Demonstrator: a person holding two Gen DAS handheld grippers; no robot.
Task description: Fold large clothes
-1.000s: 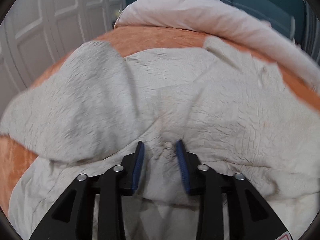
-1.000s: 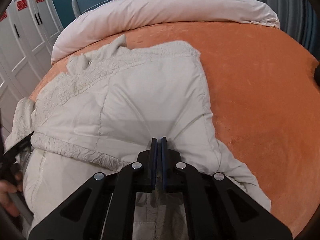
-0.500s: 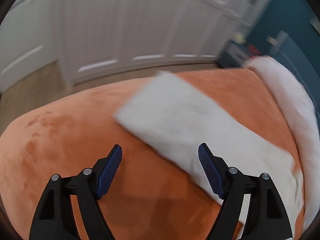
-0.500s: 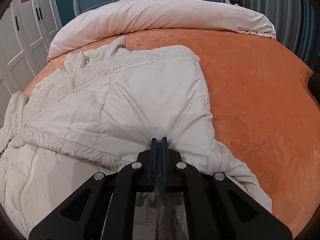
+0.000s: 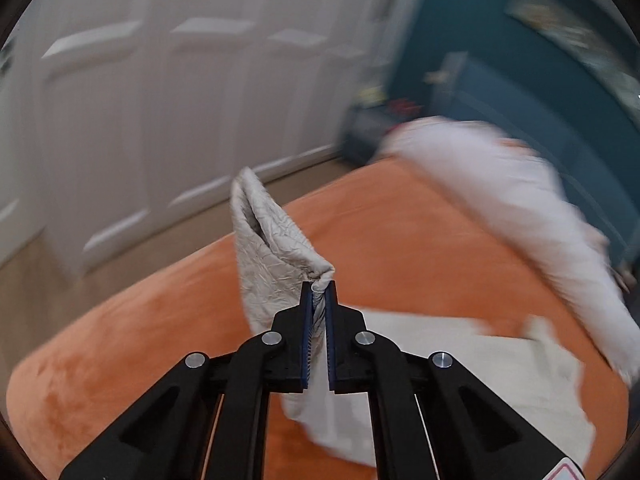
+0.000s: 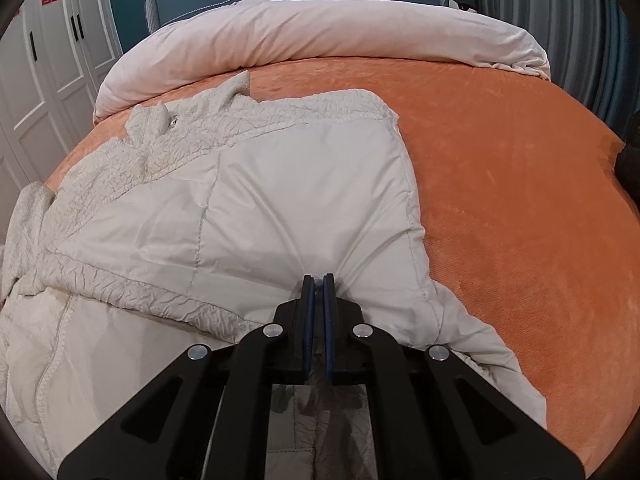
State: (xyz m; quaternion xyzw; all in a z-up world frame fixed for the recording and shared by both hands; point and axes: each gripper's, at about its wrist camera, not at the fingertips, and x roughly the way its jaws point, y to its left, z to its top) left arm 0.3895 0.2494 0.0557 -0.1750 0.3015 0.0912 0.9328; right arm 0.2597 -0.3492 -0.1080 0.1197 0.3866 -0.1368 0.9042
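Cream padded coat [image 6: 248, 208] lies spread on the orange bedspread [image 6: 500, 184], near the rolled duvet [image 6: 320, 36] at the far end. Right gripper [image 6: 318, 280] pinches its near hem. Left gripper [image 5: 319, 286] pinches the crinkled sleeve cuff [image 5: 272, 248], raised off the bed.

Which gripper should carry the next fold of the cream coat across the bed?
Left. The left gripper pinches a sleeve-like end of the coat, raised off the orange bedspread. The right gripper is shut on the hem, probably best kept as an anchor.
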